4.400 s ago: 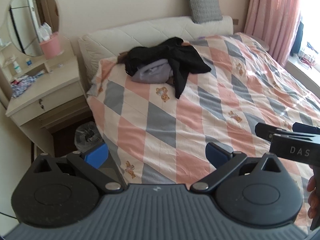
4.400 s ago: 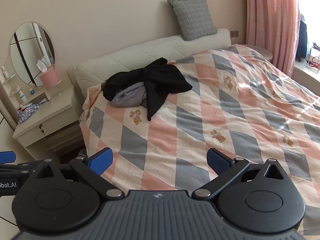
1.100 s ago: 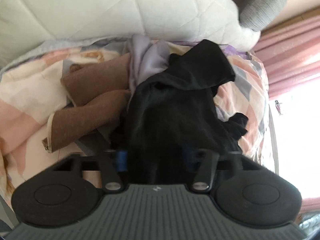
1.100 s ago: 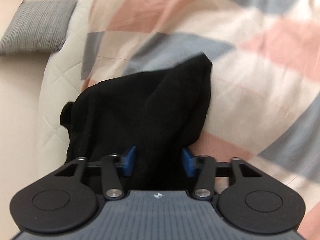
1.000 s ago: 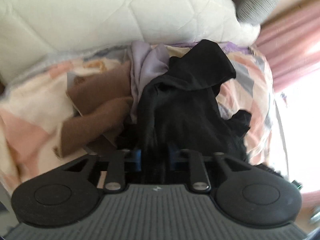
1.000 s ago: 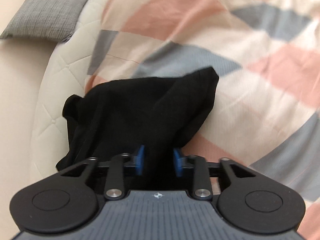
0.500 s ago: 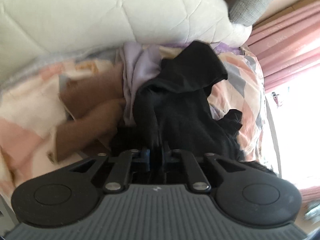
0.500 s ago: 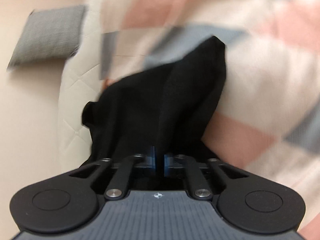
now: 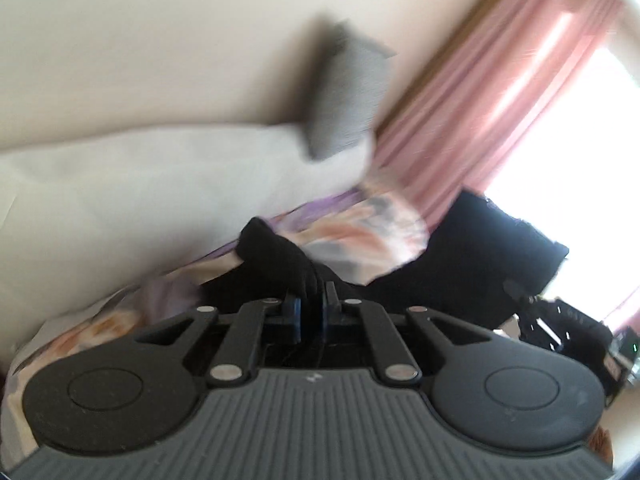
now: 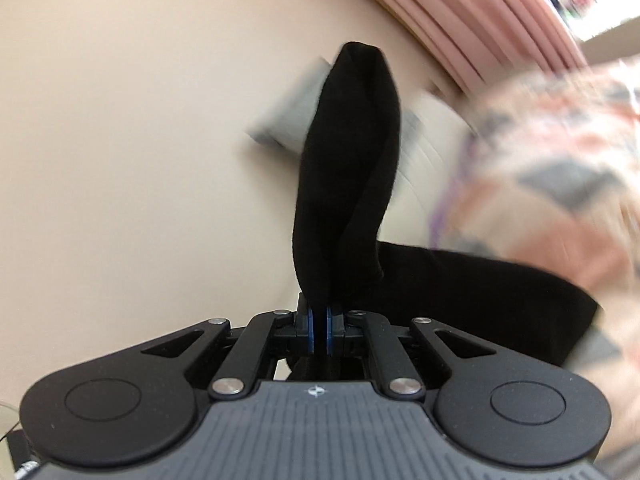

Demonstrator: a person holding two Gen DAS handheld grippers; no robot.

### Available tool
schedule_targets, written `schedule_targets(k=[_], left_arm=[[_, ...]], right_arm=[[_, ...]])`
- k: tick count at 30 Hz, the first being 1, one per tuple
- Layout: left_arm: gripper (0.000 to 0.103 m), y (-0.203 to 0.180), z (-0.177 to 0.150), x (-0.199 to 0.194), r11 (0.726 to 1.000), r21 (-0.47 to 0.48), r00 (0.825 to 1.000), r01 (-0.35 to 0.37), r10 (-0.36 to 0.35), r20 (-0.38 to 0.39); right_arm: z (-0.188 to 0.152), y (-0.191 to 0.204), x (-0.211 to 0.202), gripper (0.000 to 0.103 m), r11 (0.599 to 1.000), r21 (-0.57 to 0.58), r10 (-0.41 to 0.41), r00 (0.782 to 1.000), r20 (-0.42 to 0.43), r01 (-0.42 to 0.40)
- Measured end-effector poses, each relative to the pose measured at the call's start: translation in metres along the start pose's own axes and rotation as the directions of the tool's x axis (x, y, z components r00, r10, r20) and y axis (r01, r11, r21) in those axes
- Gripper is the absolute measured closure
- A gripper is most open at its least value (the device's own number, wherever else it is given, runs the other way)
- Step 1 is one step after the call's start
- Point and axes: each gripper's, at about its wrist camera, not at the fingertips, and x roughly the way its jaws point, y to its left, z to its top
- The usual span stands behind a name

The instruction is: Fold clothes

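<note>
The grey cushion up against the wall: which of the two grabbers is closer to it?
Cannot tell. Left gripper and right gripper, both shut on the black garment, each see the grey cushion ahead, blurred.

A plain cream wall (image 9: 160,40) fills the upper part of both wrist views. Against it leans a grey cushion (image 9: 346,92), blurred, standing on the top edge of a white padded headboard (image 9: 160,184). Pink curtains (image 9: 500,92) hang beside the cushion, with bright window light (image 9: 580,184) past them. Below the headboard lies a bed cover (image 9: 360,236) in pink, grey and cream patches, smeared by motion. In the right wrist view the same cover (image 10: 560,184) fills the right side, the curtains (image 10: 460,12) cross the top, and the cushion (image 10: 288,120) shows as a grey blur.
</note>
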Motion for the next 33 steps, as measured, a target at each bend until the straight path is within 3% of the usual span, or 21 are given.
schedule_targets(k=[4,8,11,15,16,18,23,26,28,29,30,32,33], left_arm=[[0.097,-0.070,-0.013,-0.034,0.988,0.106,0.993,0.112,-0.115,0.027],[0.097,-0.140,-0.054,-0.052,0.962,0.169,0.977,0.214,-0.213,-0.024],[0.097,-0.192,-0.100,-0.057,0.940,0.191,0.959,0.284,-0.274,-0.079],[0.097,-0.268,-0.185,-0.060,0.909,0.203,0.927,0.364,-0.334,-0.169],[0.097,-0.287,-0.208,-0.061,0.898,0.203,0.914,0.391,-0.353,-0.199],[0.097,-0.322,-0.257,-0.064,0.866,0.191,0.871,0.463,-0.404,-0.278],[0.096,-0.415,-0.380,-0.059,0.822,0.136,0.780,0.554,-0.454,-0.430],[0.093,-0.456,-0.471,-0.039,0.814,0.128,0.714,0.567,-0.407,-0.570],[0.090,-0.465,-0.529,-0.016,0.830,0.164,0.679,0.533,-0.305,-0.668],[0.090,-0.464,-0.548,-0.009,0.836,0.196,0.671,0.513,-0.248,-0.698],[0.090,-0.464,-0.568,-0.003,0.839,0.230,0.661,0.494,-0.190,-0.726],[0.090,-0.464,-0.602,0.009,0.837,0.295,0.638,0.460,-0.081,-0.766],[0.090,-0.464,-0.609,0.012,0.832,0.323,0.634,0.451,-0.043,-0.773]], right_arm=[[0.038,0.026,-0.062,0.096,0.999,-0.046,0.018,0.996,0.093,-0.014],[0.059,0.025,-0.138,0.096,0.999,-0.043,-0.019,0.992,0.125,0.025],[0.064,0.012,-0.208,0.096,0.996,-0.039,-0.070,0.986,0.154,0.076],[0.069,-0.021,-0.324,0.096,0.989,-0.016,-0.139,0.973,0.185,0.144],[0.069,-0.031,-0.353,0.096,0.987,-0.010,-0.158,0.969,0.189,0.163],[0.071,-0.050,-0.412,0.096,0.978,-0.001,-0.204,0.960,0.191,0.208],[0.084,-0.101,-0.552,0.096,0.933,-0.006,-0.355,0.924,0.144,0.360],[0.097,-0.136,-0.592,0.090,0.865,-0.041,-0.498,0.865,0.061,0.501],[0.105,-0.162,-0.612,0.063,0.806,-0.054,-0.590,0.807,0.014,0.590],[0.105,-0.176,-0.618,0.053,0.780,-0.048,-0.625,0.780,-0.007,0.624],[0.105,-0.190,-0.624,0.037,0.754,-0.042,-0.657,0.753,-0.028,0.656],[0.091,-0.210,-0.650,0.036,0.724,-0.017,-0.689,0.722,-0.055,0.690],[0.081,-0.221,-0.666,0.036,0.724,0.017,-0.687,0.723,-0.065,0.690]])
